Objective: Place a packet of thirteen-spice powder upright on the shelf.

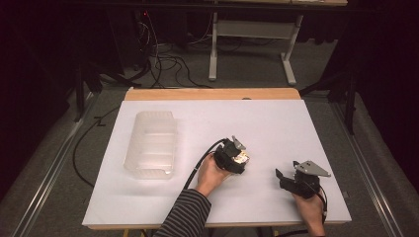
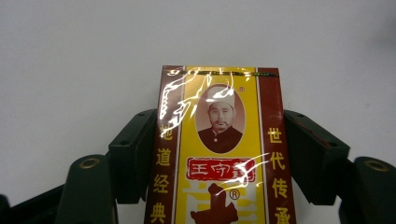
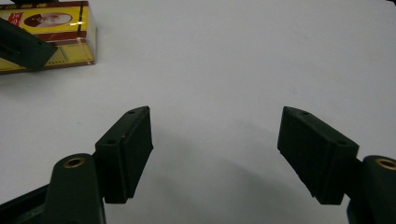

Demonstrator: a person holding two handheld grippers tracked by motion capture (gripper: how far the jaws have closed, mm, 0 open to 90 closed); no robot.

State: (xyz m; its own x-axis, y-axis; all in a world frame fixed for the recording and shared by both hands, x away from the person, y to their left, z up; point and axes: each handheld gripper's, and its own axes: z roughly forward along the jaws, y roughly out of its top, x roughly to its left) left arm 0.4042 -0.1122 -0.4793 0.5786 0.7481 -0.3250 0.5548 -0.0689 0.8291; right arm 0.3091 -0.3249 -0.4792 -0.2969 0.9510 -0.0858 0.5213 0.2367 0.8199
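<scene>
Left gripper view: glossy yellow-and-maroon printed cardboard box (image 2: 219,154) clamped between left gripper (image 2: 219,154) jaws above white table (image 2: 70,56), pickup seemingly done, placement pending; right gripper (image 3: 215,140) held wide open, empty.

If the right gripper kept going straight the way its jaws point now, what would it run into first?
Probably nothing at once: the right gripper, jaws open, points over bare white table. The yellow box held in the left gripper lies off to one side of that line, though depth is hard to judge.
</scene>
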